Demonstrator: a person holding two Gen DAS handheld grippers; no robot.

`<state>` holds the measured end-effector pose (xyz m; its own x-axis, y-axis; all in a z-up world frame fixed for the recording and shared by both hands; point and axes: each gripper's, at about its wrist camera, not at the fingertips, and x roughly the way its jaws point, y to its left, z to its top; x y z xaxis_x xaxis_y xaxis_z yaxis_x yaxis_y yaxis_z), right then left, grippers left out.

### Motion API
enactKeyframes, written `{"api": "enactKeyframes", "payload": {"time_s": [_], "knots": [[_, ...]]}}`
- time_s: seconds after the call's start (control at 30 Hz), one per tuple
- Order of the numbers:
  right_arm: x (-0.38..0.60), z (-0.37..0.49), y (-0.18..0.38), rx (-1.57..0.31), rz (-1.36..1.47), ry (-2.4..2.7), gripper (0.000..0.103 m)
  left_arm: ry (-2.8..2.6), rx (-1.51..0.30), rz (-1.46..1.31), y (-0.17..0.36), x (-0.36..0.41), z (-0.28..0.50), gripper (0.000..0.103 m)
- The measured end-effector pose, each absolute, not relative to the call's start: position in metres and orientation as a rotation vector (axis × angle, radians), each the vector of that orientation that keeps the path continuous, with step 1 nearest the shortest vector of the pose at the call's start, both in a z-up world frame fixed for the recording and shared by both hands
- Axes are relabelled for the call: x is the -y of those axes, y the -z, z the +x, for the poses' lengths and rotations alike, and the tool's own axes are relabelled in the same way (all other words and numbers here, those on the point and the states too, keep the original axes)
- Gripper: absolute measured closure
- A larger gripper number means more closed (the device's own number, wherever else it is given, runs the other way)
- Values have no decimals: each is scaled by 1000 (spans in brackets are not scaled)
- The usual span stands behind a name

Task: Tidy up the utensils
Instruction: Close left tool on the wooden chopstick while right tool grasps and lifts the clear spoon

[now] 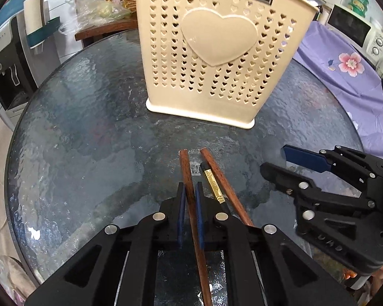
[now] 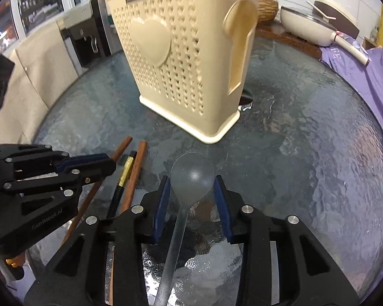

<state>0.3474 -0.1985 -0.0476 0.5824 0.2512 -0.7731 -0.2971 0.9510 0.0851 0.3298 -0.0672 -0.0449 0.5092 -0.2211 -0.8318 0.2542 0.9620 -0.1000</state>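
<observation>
A cream perforated utensil holder [image 1: 217, 51] is standing upright on the round glass table [image 1: 76, 127], well beyond both grippers. The left gripper [image 1: 190, 191] is clamping its jaws together on one brown chopstick [image 1: 187, 173]; a second brown chopstick [image 1: 224, 188] and a black-and-gold chopstick [image 1: 213, 183] are lying just beside it. The right gripper [image 2: 192, 191] is pressing on a grey spoon [image 2: 191, 176] at its bowl. Lifting both straight up before tilting towards the holder should keep the neighbours undisturbed.
</observation>
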Motion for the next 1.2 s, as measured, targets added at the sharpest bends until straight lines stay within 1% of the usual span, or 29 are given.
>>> {"api": "enactKeyframes", "payload": {"time_s": [0.37, 0.63, 1.2], "knots": [[208, 330, 22, -765, -27, -352, 67, 303, -915, 13, 13, 65, 316, 96], [217, 314, -2, -666, -4, -368, 67, 320, -807, -20, -26, 61, 297, 96], [219, 291, -44, -573, -5, -393, 67, 330, -639, -51, -75, 55, 267, 96]]}}
